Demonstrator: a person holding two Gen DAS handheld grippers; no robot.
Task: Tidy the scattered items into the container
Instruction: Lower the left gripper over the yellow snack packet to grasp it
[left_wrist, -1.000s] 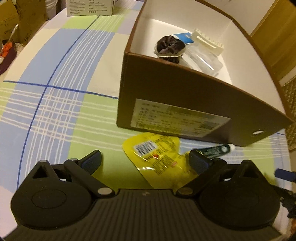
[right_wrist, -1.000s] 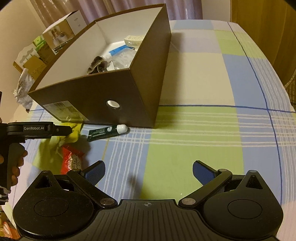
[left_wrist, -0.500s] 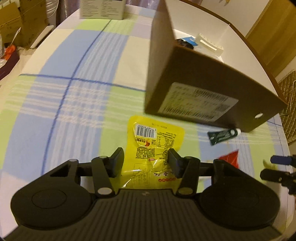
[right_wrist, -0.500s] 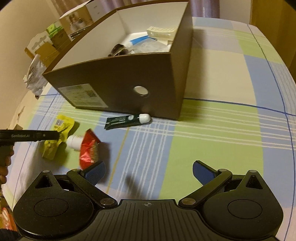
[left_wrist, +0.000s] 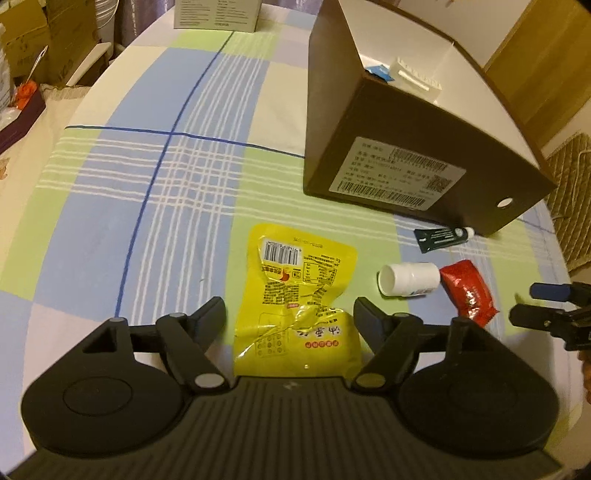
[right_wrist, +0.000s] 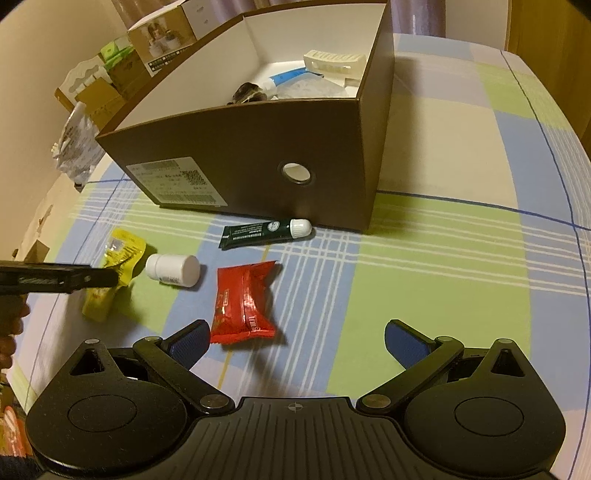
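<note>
A yellow snack packet (left_wrist: 295, 280) lies flat on the checked cloth, between the fingers of my left gripper (left_wrist: 290, 314). The jaws are opening and neither pad presses on it. To its right lie a white bottle (left_wrist: 408, 278) on its side, a red packet (left_wrist: 467, 291) and a dark green tube (left_wrist: 441, 236) against the brown cardboard box (left_wrist: 406, 147). My right gripper (right_wrist: 295, 336) stands open above the cloth, its left finger just beside the red packet (right_wrist: 242, 302). The box (right_wrist: 258, 147) holds several items.
A white carton (left_wrist: 218, 14) stands at the table's far end. Boxes and bags (right_wrist: 92, 85) are stacked beyond the table's left edge. A wooden panel (left_wrist: 546, 55) rises behind the brown box. A hand holds the left gripper at the right wrist view's left edge.
The left gripper drew back from the box; its jaws narrowed around the yellow packet, then widened again. The right view shifted left, bringing the red packet, bottle and tube nearer.
</note>
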